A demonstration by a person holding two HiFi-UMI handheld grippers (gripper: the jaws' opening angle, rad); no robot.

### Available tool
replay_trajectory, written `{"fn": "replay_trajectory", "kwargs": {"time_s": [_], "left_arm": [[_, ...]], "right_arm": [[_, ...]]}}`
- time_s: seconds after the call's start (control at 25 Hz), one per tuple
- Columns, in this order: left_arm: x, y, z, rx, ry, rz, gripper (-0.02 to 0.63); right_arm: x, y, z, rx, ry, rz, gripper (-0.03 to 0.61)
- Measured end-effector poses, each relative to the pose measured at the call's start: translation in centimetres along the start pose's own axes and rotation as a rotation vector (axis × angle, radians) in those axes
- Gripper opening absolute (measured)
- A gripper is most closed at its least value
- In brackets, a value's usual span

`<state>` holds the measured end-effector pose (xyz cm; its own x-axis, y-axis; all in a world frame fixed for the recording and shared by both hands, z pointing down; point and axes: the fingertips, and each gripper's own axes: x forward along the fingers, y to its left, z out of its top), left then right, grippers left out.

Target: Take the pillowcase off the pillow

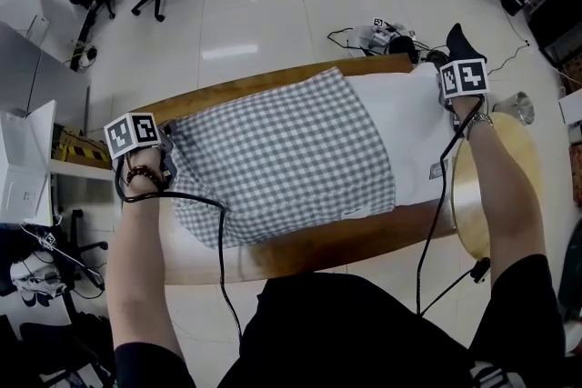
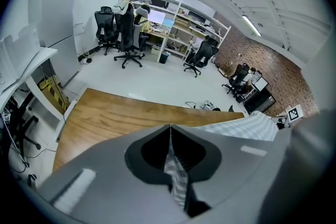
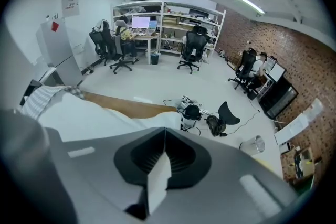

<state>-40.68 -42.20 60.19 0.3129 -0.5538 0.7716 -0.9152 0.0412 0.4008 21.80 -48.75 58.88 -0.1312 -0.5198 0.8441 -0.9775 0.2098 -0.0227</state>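
The left gripper [image 2: 170, 162] has its grey jaws closed together on a thin fold of checked cloth, which stands between them like a narrow ribbon. This cloth is the edge of the pillowcase [image 1: 282, 154], a soft fabric with small grey and white squares. In the head view the left gripper [image 1: 171, 148] is at the left end of the pillowcase. The right gripper [image 3: 160, 176] is closed too, and a flat white flap of fabric is pinched between its jaws. This flap belongs to the pillow [image 1: 409, 136], which is plain white and smooth. The right gripper [image 1: 447, 104] is at its far right corner.

The pillowcase covers the left and middle part of the pillow, with light wrinkles, and the right part of the pillow lies bare. Both lie along a long wooden table [image 1: 300, 254] with a rounded edge and a warm brown grain. A black cable [image 1: 221, 232] runs from the left gripper across the table's near edge.
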Motion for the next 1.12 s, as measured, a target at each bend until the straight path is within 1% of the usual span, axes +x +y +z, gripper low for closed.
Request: {"fn": "replay_trajectory", "kwargs": {"time_s": [0.2, 0.28, 0.32, 0.36, 0.48, 0.56, 0.64, 0.84, 1.12], "left_arm": [[0.2, -1.5, -0.1, 0.072, -0.025, -0.010, 0.009], [0.4, -2.0, -0.5, 0.076, -0.037, -0.018, 0.011], [0.6, -2.2, -0.8, 0.075, -0.044, -0.021, 0.015], [0.6, -2.3, -1.0, 0.084, -0.052, -0.019, 0.027], [0.8, -2.6, -1.8, 0.110, -0.081, -0.012, 0.089], [0.4, -3.1, -2.4, 0.138, -0.090, -0.007, 0.112], [-0.9, -3.9, -2.6, 0.181, -0.106, 0.008, 0.114], [-3.9, -5.3, -2.9, 0.227, -0.151, 0.040, 0.117], [-6.5, -7.7, -7.2, 0.243, -0.181, 0.053, 0.117]], "right_arm": [[0.3, 1.5, 0.4, -0.053, -0.055, 0.044, 0.009], [0.1, 2.0, 0.5, -0.080, -0.091, 0.051, 0.015], [0.0, 2.2, 0.5, -0.092, -0.108, 0.053, 0.032], [-0.1, 2.4, 0.4, -0.105, -0.122, 0.056, 0.062], [-0.3, 2.8, -0.6, -0.136, -0.142, 0.069, 0.125], [-0.7, 2.8, -1.5, -0.154, -0.159, 0.069, 0.143], [-1.3, 2.9, -2.1, -0.171, -0.177, 0.066, 0.147], [-3.9, 3.3, -3.2, -0.215, -0.212, 0.063, 0.147], [-6.9, 2.7, -7.4, -0.240, -0.249, 0.073, 0.149]]}}
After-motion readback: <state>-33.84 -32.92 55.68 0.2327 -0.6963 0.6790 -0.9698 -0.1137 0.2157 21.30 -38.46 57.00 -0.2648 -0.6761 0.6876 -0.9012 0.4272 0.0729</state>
